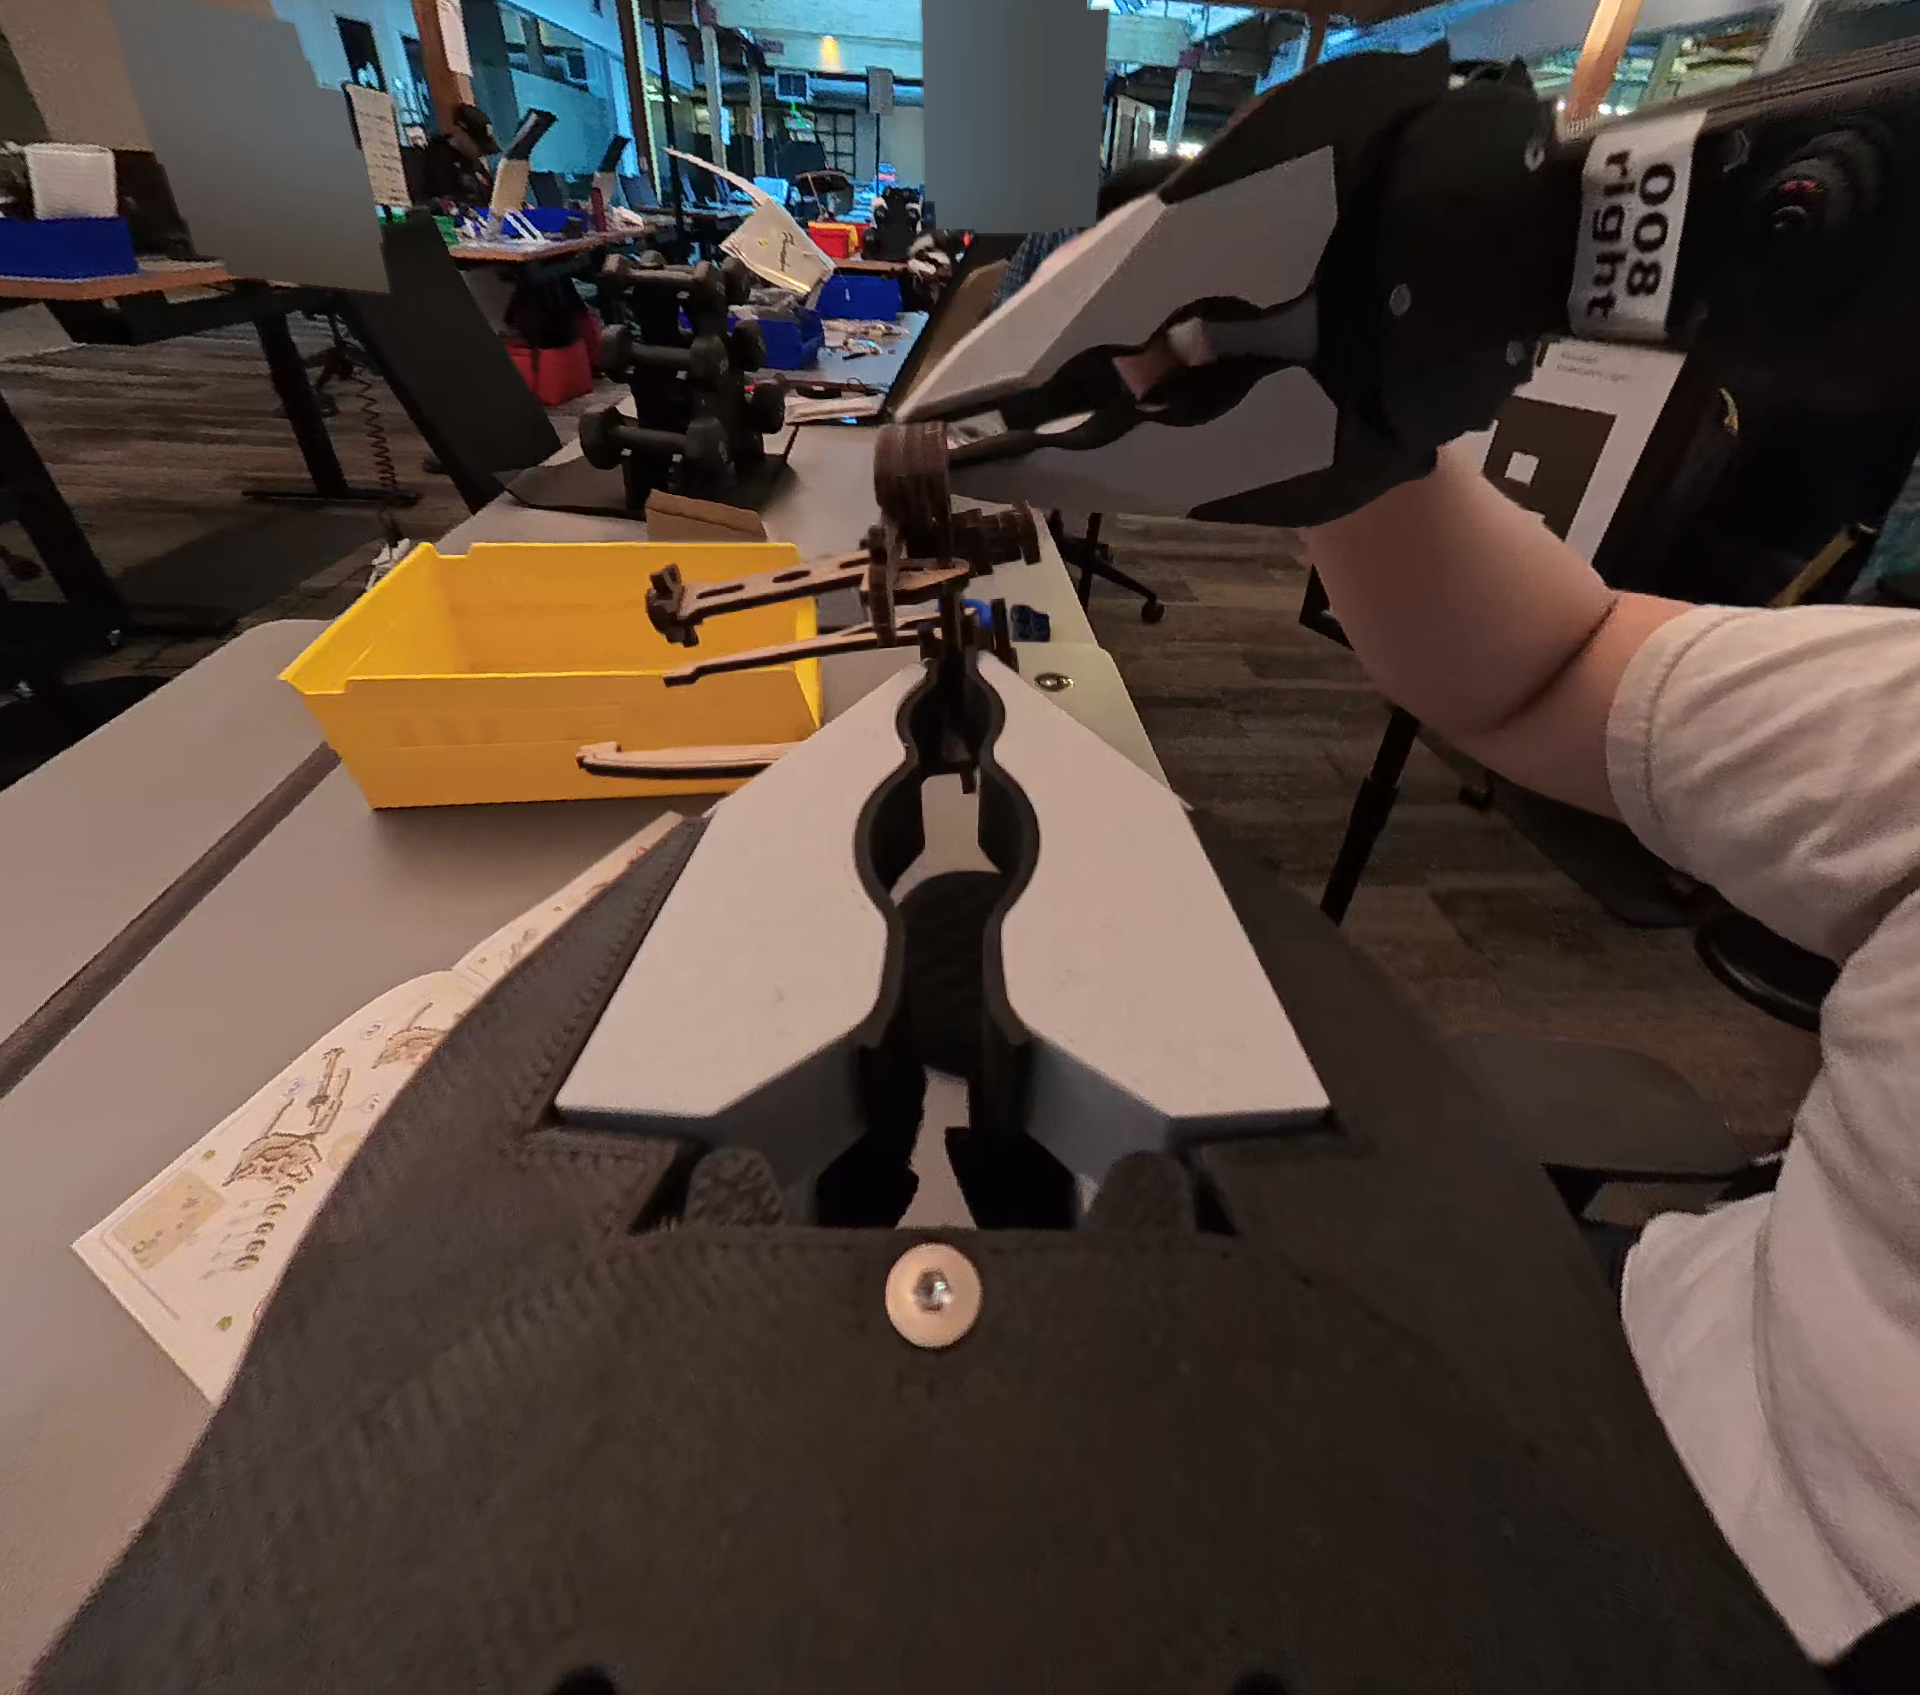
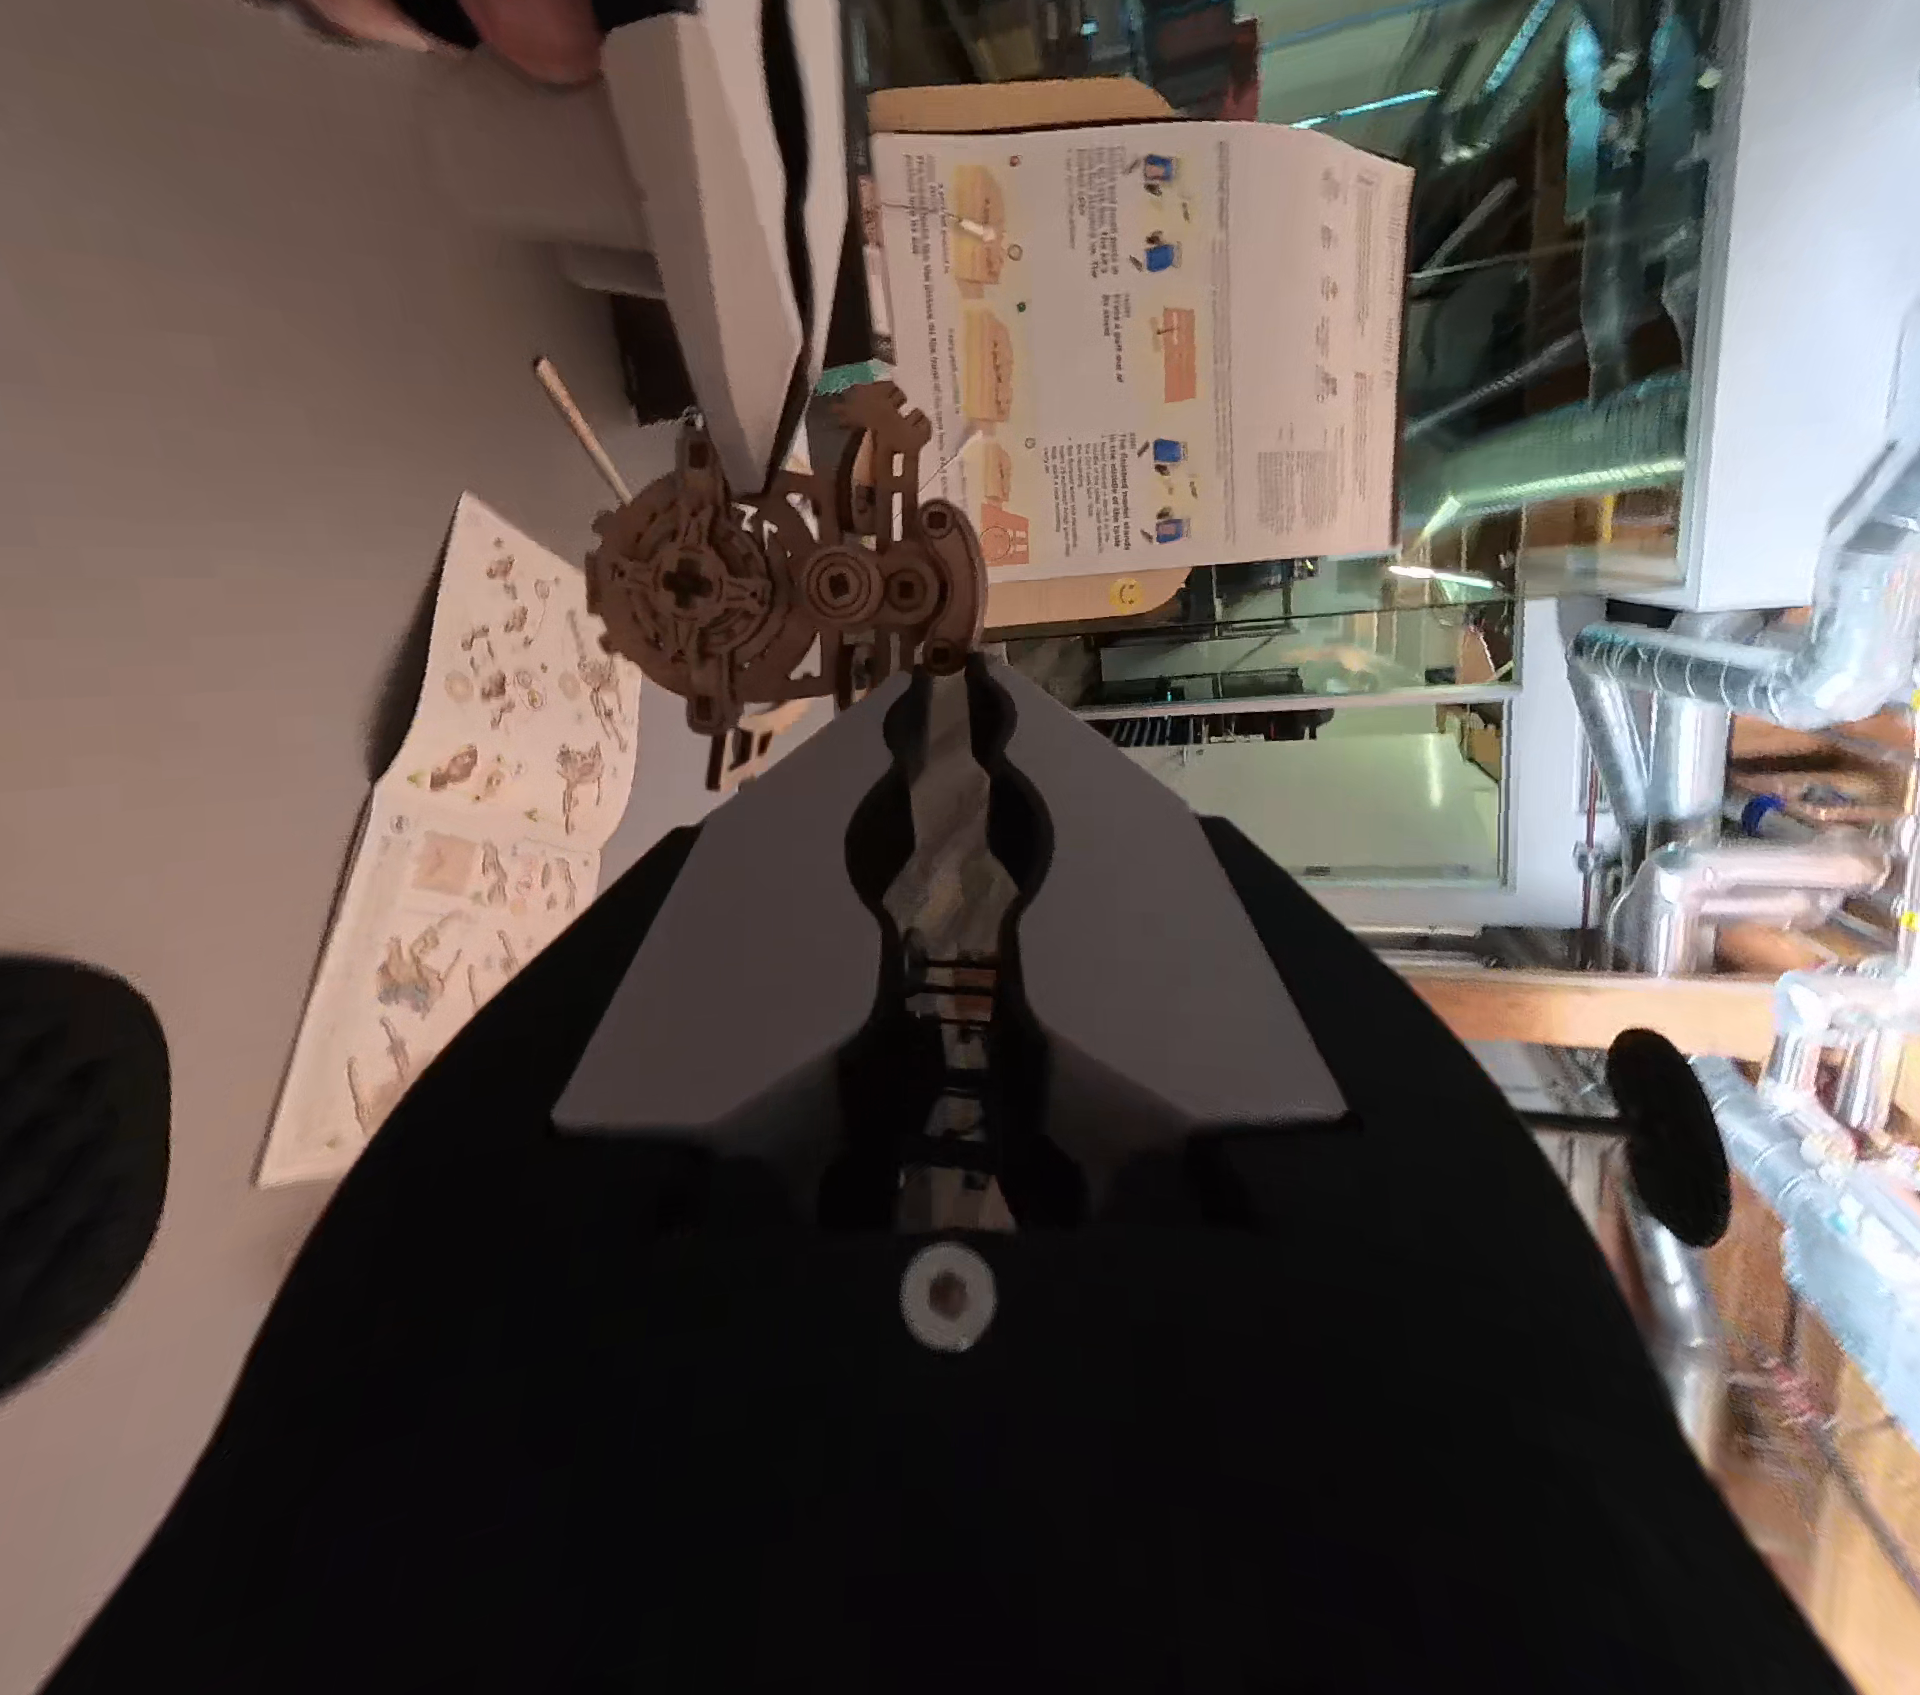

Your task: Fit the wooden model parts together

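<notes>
A dark wooden model (image 1: 894,575) with stacked wheels and two long arms hangs above the grey table (image 1: 156,814). My left gripper (image 1: 951,674) is shut on a thin lower part of it. My right gripper (image 1: 920,435) comes in from the upper right, and its tips close on the wheel stack at the top. In the right wrist view the model (image 2: 769,585) shows gears and round plates. There my right gripper (image 2: 945,671) pinches the model's edge, and the left gripper (image 2: 774,445) grips it from above.
A yellow bin (image 1: 540,679) stands on the table behind the model, with a curved wooden strip (image 1: 675,757) lying in front of it. An instruction sheet (image 1: 291,1157) lies at the left. A dumbbell rack (image 1: 686,378) stands farther back. A poster on cardboard (image 2: 1132,357) stands beyond the model. Across from one pair of fingers to the other is roughly 5 cm.
</notes>
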Action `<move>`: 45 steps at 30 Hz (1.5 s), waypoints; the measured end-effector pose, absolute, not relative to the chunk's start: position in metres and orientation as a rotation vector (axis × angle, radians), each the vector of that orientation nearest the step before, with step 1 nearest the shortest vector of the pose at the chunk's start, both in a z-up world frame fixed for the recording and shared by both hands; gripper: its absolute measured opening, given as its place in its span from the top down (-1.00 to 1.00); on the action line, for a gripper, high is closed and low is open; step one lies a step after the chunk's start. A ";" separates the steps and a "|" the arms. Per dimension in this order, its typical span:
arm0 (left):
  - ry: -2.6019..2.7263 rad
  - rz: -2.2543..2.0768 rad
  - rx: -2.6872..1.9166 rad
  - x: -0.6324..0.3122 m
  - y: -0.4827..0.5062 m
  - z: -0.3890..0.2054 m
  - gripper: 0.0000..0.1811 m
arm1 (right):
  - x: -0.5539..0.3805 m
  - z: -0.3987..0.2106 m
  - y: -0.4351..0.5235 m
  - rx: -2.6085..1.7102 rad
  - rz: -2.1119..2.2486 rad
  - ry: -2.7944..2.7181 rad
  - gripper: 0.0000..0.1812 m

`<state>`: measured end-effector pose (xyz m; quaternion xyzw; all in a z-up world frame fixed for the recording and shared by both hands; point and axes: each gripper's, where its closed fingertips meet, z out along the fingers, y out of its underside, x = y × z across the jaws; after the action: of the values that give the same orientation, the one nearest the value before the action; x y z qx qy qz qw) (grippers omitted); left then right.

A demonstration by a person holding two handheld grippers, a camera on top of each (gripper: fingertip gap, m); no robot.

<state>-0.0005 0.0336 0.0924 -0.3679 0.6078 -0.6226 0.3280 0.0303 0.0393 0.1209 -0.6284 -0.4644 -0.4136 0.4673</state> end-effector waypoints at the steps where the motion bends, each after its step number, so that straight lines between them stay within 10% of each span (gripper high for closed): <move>1: 1.570 -1.632 -0.958 0.000 0.035 0.095 0.99 | 0.030 0.124 0.040 -1.528 -0.998 -1.084 0.95; 45: 1.598 -1.564 -0.870 -0.004 0.023 0.098 1.00 | 0.025 0.137 0.022 -1.491 -0.744 -0.968 1.00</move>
<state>-0.0041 0.0232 0.0981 -0.3379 0.6207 -0.6074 0.3627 0.0254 0.0216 0.1370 -0.6353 -0.4124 -0.3171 0.5707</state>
